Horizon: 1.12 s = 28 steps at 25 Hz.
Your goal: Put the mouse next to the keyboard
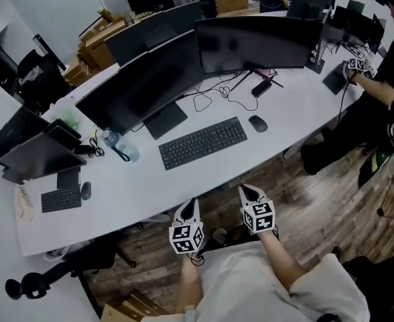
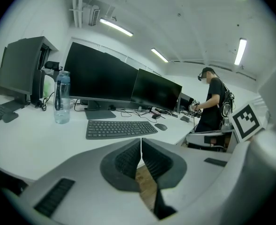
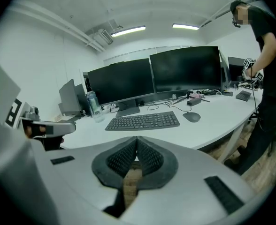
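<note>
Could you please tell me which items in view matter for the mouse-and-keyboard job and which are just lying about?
Job: mouse; central keyboard.
Lying about: water bottle; monitors; small keyboard at the far left; cardboard boxes.

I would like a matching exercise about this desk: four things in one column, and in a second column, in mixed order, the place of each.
Things
1. mouse
2. keyboard
3. bottle
4. right gripper

Places (sides as in the head view)
A. upright, left of the keyboard
B. right of the keyboard, apart from it
C. in front of the two big monitors
D. shut, over the floor, short of the desk edge

Pairs: 1-B, 2-C, 3-A, 4-D
</note>
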{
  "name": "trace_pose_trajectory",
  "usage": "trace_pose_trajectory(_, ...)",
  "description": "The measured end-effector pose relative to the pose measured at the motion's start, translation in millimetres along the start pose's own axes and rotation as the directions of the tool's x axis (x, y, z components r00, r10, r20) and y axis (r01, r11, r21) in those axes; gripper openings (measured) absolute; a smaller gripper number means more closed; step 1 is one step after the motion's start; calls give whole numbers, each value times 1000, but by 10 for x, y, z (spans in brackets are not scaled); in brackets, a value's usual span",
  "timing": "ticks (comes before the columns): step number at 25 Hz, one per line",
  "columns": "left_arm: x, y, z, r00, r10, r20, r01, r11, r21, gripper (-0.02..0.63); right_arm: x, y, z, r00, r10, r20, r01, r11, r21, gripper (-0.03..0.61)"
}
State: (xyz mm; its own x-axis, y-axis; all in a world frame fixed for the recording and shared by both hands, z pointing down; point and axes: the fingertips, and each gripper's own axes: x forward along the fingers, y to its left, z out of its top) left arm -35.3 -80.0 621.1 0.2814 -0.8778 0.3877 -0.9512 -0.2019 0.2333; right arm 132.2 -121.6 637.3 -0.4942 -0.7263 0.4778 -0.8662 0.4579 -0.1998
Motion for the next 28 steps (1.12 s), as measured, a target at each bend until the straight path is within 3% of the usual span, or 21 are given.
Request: trace_pose_trajectory(28,-49,91,25,1000,21,8,-20,1000,-2,25,63,267,19,997,72,-4,-72,993,-90,2)
